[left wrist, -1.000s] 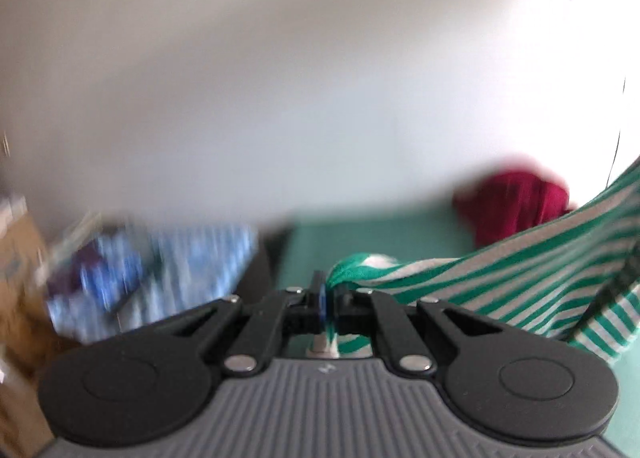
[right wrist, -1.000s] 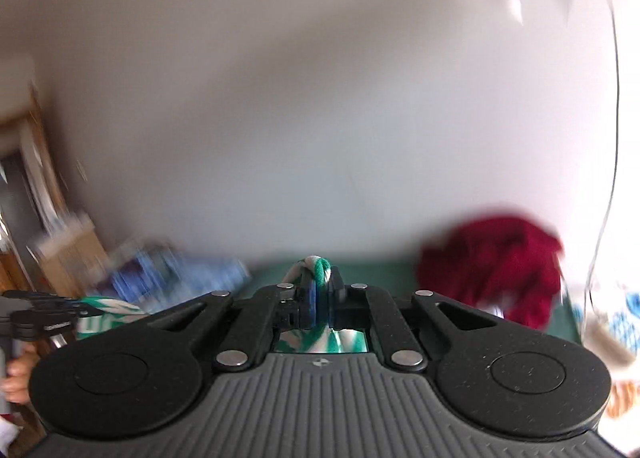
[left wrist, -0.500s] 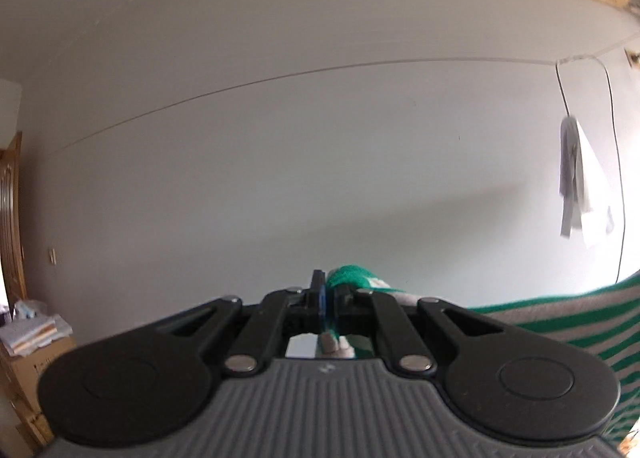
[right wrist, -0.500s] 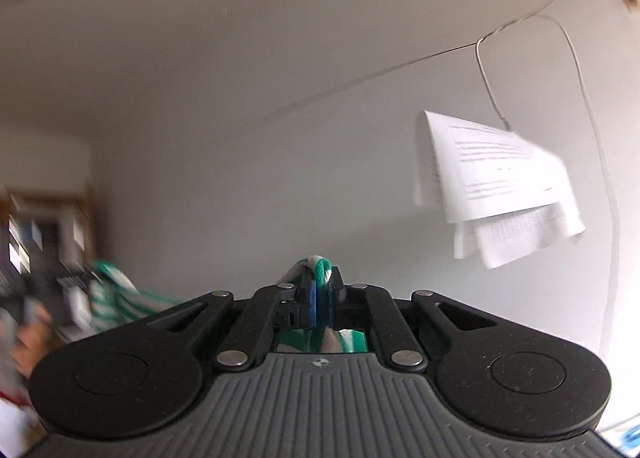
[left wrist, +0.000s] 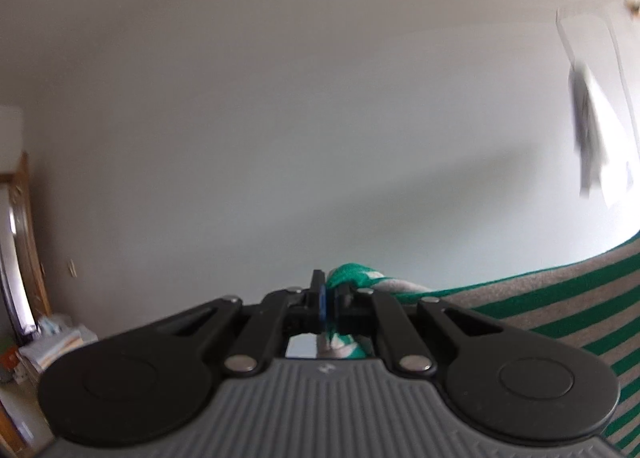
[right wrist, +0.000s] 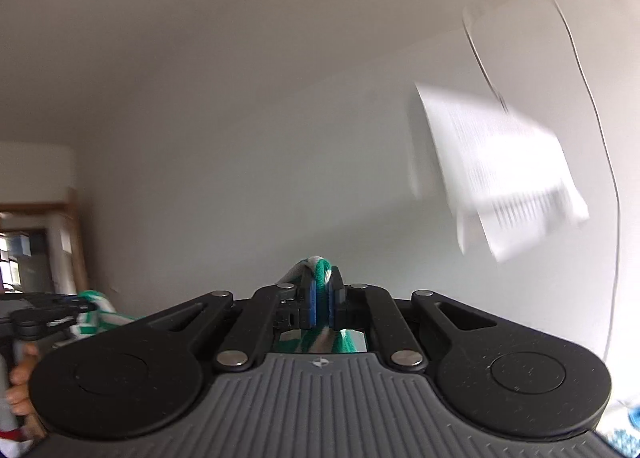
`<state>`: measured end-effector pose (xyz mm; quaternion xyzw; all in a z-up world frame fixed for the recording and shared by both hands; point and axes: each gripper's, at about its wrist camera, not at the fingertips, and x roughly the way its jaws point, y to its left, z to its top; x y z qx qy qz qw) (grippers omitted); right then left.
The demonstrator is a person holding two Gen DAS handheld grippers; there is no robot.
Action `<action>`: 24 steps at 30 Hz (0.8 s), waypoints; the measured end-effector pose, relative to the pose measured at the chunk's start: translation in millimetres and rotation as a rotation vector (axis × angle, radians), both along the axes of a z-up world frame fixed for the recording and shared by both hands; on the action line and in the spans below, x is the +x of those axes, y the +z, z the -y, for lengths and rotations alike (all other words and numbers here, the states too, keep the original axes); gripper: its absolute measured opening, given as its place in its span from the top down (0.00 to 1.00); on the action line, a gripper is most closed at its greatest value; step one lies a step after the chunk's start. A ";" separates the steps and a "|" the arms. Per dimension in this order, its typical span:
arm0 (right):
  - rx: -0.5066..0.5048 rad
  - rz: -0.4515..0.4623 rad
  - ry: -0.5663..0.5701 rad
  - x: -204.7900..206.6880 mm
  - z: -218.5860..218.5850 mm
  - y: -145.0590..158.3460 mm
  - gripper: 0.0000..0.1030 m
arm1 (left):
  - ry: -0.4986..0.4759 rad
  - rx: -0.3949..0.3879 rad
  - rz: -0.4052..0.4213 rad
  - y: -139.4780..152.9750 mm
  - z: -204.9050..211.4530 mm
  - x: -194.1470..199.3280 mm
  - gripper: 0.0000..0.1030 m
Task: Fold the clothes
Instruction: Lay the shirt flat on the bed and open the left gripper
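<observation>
1. The green-and-white striped garment [left wrist: 560, 310] is hanging in the air, stretching rightward from the left gripper [left wrist: 329, 300], whose fingers are clamping a bunched edge.
2. The right gripper [right wrist: 322, 298] is pinching another bunch of it.
3. Papers [right wrist: 504, 173] are hanging on the white wall [right wrist: 260, 117], blurrier than half a second ago.
4. A hand [right wrist: 20, 390] is showing at the left edge of the right view.

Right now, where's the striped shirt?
The striped shirt hangs in the air, pinched in both grippers: left gripper holds one bunch, right gripper another, cloth stretched between them.
</observation>
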<state>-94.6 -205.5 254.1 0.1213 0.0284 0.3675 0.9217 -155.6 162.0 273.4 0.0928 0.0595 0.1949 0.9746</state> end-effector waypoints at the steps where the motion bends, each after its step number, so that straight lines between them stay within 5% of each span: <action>1: -0.015 -0.017 -0.018 11.4 -7.8 -6.1 0.96 | -0.002 -0.005 -0.031 -10.8 -5.1 19.5 0.95; 11: -0.216 -0.232 -0.270 190.0 -119.2 -156.1 0.95 | -0.002 0.012 -0.387 -157.2 -44.3 248.9 0.89; 12: -0.254 -0.248 -0.289 205.8 -131.1 -175.9 0.92 | -0.012 0.015 -0.437 -177.5 -47.0 270.2 0.77; 15: -0.474 -0.323 -0.344 239.6 -157.3 -234.2 0.76 | -0.071 -0.028 -0.626 -243.4 -60.5 320.8 0.74; 17: -0.584 -0.358 -0.395 246.5 -160.4 -265.2 0.66 | -0.100 -0.048 -0.719 -280.6 -72.0 330.4 0.74; 19: -0.584 -0.362 -0.380 234.6 -143.4 -277.9 0.64 | -0.113 -0.050 -0.748 -300.8 -84.4 327.6 0.74; 21: -0.548 -0.422 -0.314 217.2 -121.3 -284.3 0.55 | -0.148 -0.080 -0.737 -300.2 -101.8 299.1 0.73; 24: -0.543 -0.545 -0.235 171.4 -94.4 -303.3 0.43 | -0.180 -0.103 -0.705 -290.8 -129.4 243.0 0.56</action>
